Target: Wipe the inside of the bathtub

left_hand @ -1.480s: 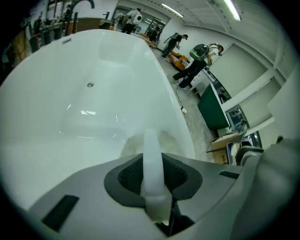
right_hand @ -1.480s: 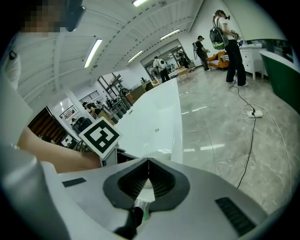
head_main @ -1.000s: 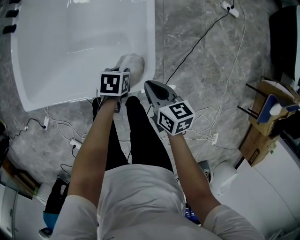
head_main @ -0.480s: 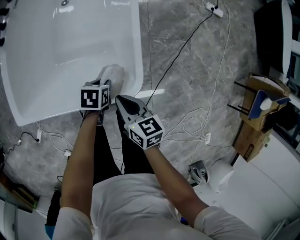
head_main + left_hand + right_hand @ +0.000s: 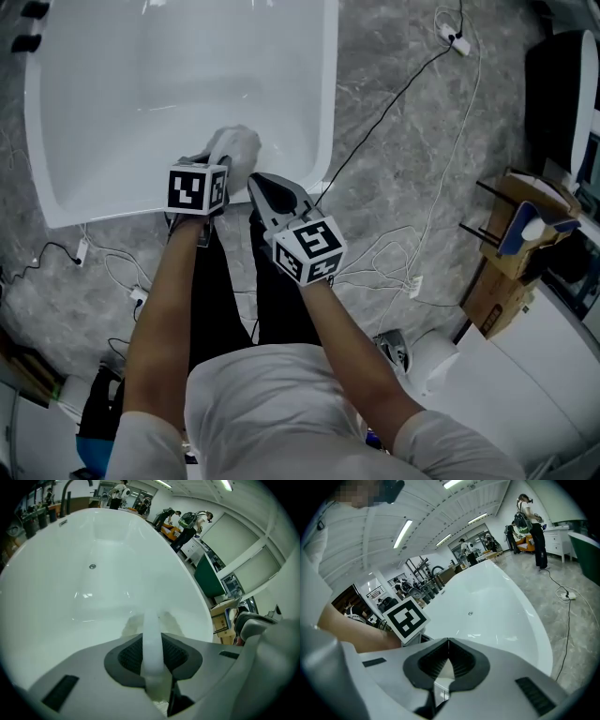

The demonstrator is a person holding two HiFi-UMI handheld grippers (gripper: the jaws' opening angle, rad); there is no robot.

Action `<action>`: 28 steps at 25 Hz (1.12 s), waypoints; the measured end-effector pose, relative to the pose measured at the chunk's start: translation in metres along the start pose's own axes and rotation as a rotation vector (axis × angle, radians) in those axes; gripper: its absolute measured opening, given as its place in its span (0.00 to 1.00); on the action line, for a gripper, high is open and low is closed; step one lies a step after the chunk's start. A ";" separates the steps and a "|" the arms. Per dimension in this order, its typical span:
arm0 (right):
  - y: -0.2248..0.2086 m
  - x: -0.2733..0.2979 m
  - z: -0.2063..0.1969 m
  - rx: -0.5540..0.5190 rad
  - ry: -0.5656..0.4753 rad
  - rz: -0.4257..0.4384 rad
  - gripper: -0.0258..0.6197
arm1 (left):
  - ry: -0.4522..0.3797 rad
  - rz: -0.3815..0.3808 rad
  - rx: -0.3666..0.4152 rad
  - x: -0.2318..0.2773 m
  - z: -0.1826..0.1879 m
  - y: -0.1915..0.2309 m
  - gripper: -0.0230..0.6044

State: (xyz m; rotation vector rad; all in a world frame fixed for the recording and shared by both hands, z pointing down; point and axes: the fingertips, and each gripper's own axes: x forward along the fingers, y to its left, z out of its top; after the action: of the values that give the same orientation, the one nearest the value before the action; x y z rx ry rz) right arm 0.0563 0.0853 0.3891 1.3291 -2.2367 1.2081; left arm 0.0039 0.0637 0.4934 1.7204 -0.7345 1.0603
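Note:
The white bathtub (image 5: 112, 103) fills the upper left of the head view, its drain (image 5: 92, 566) showing in the left gripper view. A crumpled white cloth (image 5: 234, 148) lies against the tub's near inner wall. My left gripper (image 5: 217, 161) is shut on the cloth, and a strip of cloth (image 5: 152, 639) runs between its jaws. My right gripper (image 5: 259, 181) hovers just right of the left one, outside the tub's near rim. In the right gripper view, the right gripper (image 5: 448, 642) is shut with nothing in it, and the left gripper's marker cube (image 5: 407, 618) sits beside it.
Black and white cables (image 5: 394, 258) trail over the grey marble floor right of the tub, with a power strip (image 5: 457, 39) at the top. Cardboard boxes (image 5: 506, 281) and a white unit (image 5: 553, 375) stand at the right. A dark tap (image 5: 70, 489) and several people stand beyond the tub.
The left gripper has slid the cloth leftward along the tub's near wall, away from the right corner. The right gripper stayed close beside it, still shut.

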 end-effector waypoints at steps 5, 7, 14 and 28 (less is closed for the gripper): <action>0.021 0.024 0.002 -0.018 0.017 0.018 0.07 | 0.003 0.005 -0.012 -0.016 -0.007 0.033 0.19; 0.027 0.032 0.003 -0.024 0.024 0.024 0.07 | 0.009 0.007 -0.013 -0.021 -0.009 0.043 0.19; 0.052 0.065 0.004 -0.053 0.053 0.047 0.07 | 0.025 0.021 -0.025 -0.039 -0.018 0.087 0.19; 0.112 0.123 0.005 -0.083 0.068 0.112 0.07 | 0.018 0.080 -0.061 -0.086 -0.037 0.182 0.19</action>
State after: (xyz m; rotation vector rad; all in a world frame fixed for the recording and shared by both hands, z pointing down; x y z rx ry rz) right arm -0.1010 0.0341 0.4010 1.1291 -2.3130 1.1646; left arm -0.1980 0.0319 0.4973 1.6389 -0.8221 1.0952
